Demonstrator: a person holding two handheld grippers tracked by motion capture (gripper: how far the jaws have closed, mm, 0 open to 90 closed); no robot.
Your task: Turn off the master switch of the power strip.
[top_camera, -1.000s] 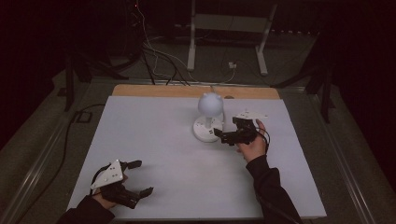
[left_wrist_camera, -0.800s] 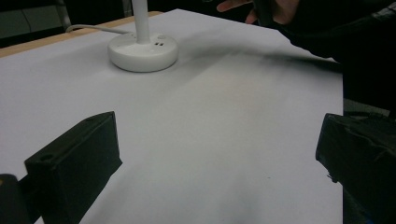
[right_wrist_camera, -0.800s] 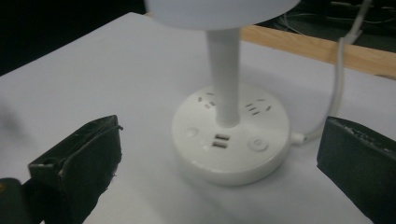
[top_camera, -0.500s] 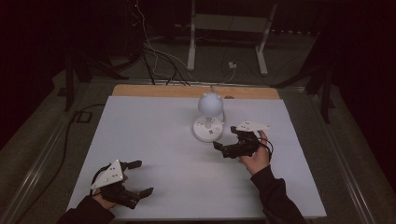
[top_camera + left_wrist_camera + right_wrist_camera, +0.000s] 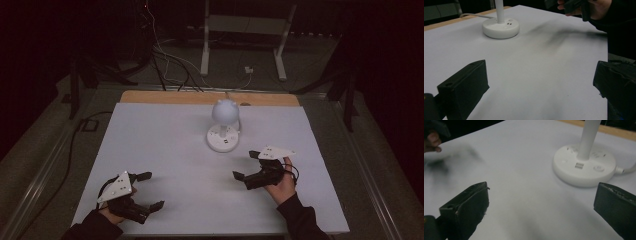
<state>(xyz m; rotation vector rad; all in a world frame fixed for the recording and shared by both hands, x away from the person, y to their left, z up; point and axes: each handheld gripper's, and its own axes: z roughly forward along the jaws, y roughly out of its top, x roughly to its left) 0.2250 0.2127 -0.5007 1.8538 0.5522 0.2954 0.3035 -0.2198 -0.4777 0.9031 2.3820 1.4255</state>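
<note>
A white desk lamp stands at the back middle of the table, with a round base (image 5: 223, 138) and a globe head (image 5: 225, 111). My right gripper (image 5: 244, 165) is held a little in front and to the right of the base, open, with nothing between its jaws. From the right gripper view the base (image 5: 584, 168) sits just past the open right gripper (image 5: 541, 205). My left gripper (image 5: 152, 190) rests near the front left corner, open and empty. Its own view shows the open left gripper (image 5: 541, 82), with the lamp base (image 5: 500, 26) far ahead.
A white sheet (image 5: 165, 135) covers the table, with a wooden strip (image 5: 175, 97) along the back edge. The lamp's cable (image 5: 626, 170) leaves the base toward the back. A white metal stand (image 5: 245, 30) and loose cables lie on the floor beyond.
My right gripper has drawn back from beside the lamp base toward the table's near side. The left gripper has stayed where it was.
</note>
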